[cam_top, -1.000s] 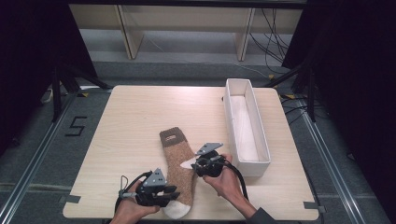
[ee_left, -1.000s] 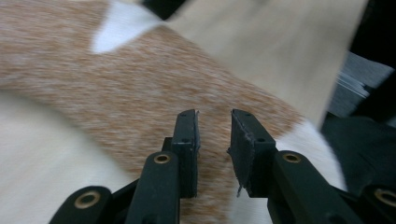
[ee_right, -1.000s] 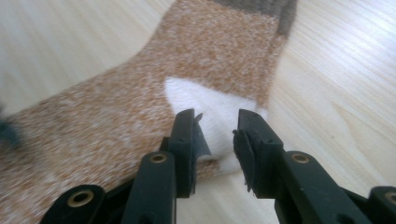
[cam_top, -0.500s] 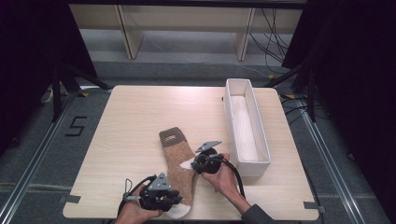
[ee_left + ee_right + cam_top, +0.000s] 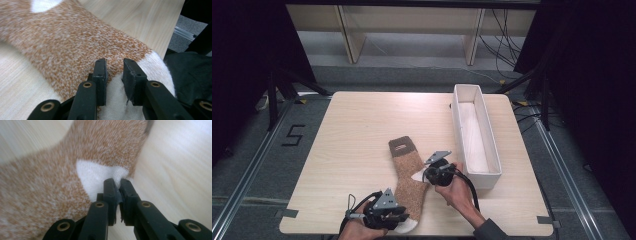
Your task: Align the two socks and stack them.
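A speckled orange-brown sock (image 5: 408, 177) with a dark cuff lies flat on the wooden table (image 5: 357, 130). My left gripper (image 5: 404, 220) is at the near end, shut on the sock's white toe (image 5: 155, 67); the cloth bunches up between its pads in the left gripper view (image 5: 114, 66). My right gripper (image 5: 424, 175) comes in from the right at the sock's bend. Its jaws have just been closing, and they now pinch the edge of the white heel patch (image 5: 92, 175) in the right gripper view (image 5: 118, 183).
A long white tray (image 5: 489, 145) stands along the table's right side, just beyond my right hand. The near table edge is right under my left hand. Dark stands and cables surround the table on the floor.
Both hands stay nearly where they were. The left gripper has edged slightly toward the near edge at the toe. The sock lies as before.
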